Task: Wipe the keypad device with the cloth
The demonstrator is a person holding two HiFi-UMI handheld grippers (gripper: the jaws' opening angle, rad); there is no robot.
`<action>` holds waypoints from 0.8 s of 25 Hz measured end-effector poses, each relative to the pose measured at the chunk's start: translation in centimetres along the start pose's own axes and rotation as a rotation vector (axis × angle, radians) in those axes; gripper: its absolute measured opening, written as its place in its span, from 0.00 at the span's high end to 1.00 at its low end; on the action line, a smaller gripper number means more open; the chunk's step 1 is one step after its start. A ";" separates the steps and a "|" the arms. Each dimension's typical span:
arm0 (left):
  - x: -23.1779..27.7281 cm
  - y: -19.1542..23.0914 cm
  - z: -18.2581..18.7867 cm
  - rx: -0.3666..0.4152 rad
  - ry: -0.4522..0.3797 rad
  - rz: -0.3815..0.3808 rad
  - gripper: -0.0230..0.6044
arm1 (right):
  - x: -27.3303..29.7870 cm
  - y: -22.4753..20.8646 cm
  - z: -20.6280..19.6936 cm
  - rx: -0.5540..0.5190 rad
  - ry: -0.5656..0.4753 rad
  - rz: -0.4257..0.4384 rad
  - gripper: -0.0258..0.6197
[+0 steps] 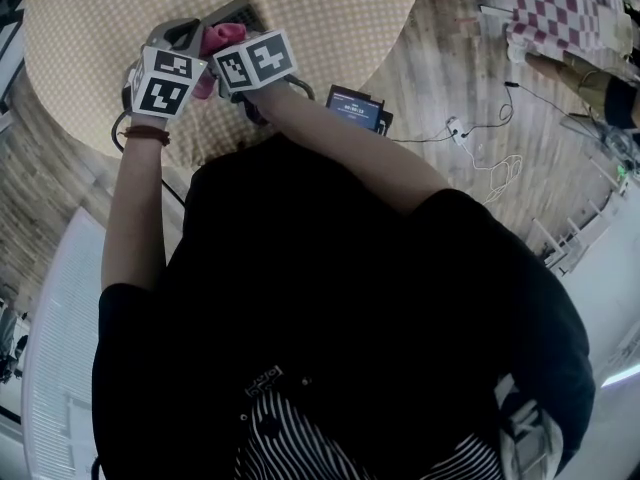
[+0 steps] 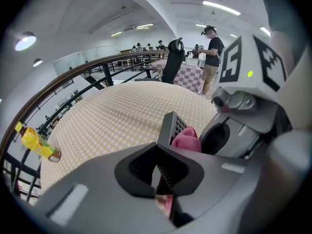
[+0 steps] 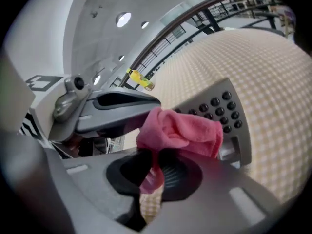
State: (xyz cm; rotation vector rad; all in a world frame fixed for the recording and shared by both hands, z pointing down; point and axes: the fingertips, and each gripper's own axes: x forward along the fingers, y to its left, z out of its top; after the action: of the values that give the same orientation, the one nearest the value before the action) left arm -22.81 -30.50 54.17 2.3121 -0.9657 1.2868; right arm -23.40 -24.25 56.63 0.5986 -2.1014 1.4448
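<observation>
While the left tool (image 2: 163, 177) is closed on the near edge of the keypad (image 2: 174, 126), holding it tilted over the checked desk (image 2: 112, 116), the right tool (image 3: 156, 172) is clamped tight on a pink cloth (image 3: 180, 130). The bunched end of the cloth lies against the keypad's button face. A yellow bottle (image 2: 36, 143) lies at the desk's edge, well apart from both tools.

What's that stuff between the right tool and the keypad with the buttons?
A pink cloth. The right tool pinches it, and its bunched end lies against the keypad buttons. The right gripper view shows this best.
</observation>
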 end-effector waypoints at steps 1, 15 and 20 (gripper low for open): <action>-0.1 -0.1 0.1 0.005 -0.003 0.001 0.96 | 0.2 -0.5 -0.6 0.044 0.014 0.009 0.88; -0.5 -0.2 -1.0 -0.059 -0.056 0.039 0.96 | 1.9 -2.8 -6.4 0.097 0.136 -0.037 0.88; -2.9 0.0 -1.0 -0.334 -0.208 0.048 0.96 | -0.6 -0.4 -4.4 -0.078 0.080 -0.027 0.88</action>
State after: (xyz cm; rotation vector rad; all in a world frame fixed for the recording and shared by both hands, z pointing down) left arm -24.52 -28.79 52.30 2.1969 -1.2070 0.8341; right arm -21.97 -20.20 57.87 0.5283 -2.0691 1.3439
